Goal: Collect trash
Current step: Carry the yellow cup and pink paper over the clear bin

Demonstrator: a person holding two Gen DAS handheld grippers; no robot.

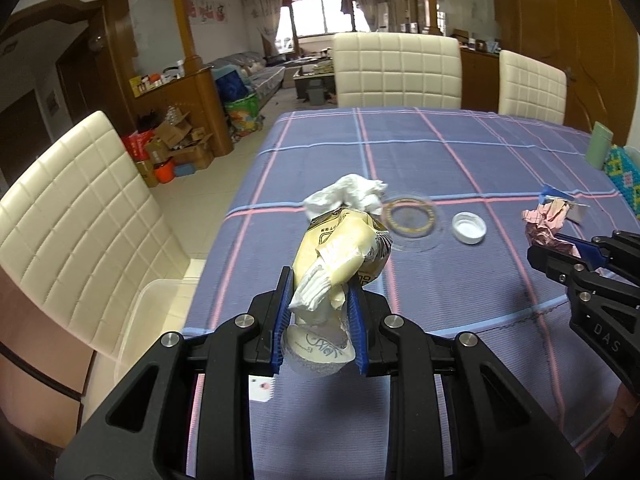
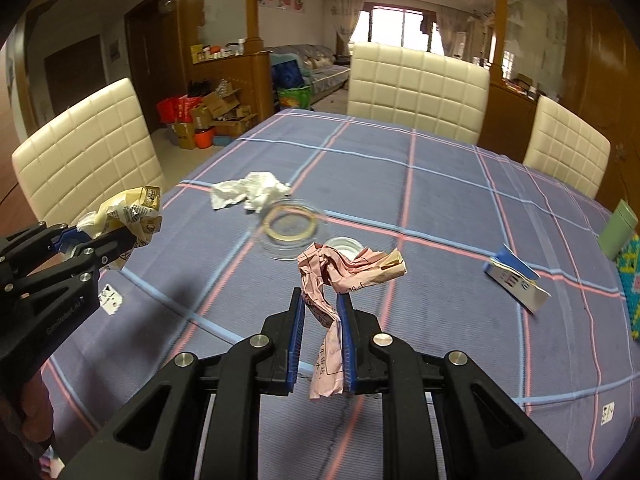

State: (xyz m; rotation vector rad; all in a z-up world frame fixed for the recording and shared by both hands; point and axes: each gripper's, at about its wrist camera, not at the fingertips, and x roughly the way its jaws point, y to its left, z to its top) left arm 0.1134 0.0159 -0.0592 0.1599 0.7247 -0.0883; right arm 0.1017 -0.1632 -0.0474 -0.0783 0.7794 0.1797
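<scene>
Wrappers are riding lengthwise in both claws above the tablecloth (image 2: 440, 168): left gripper (image 1: 320, 312) is pinching a yellow wrapper (image 1: 340, 248), pointing away from the fingers. Right gripper (image 2: 322, 340) is pinching a pink paper (image 2: 340, 272) (standing upright, top bending right); only its view is showing the blue carton (image 2: 514, 278) whole.

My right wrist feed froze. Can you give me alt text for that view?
The right gripper is shut on a crumpled pink paper above a plaid tablecloth. On the cloth lie a white tissue, a tape ring and a blue-and-white carton; the left gripper holds a yellow wrapper.

Crumpled yellow wrapper (image 1: 340, 248) and pink paper (image 2: 344, 268) are held aloft; white tissue (image 2: 252, 190) lies on table.
</scene>
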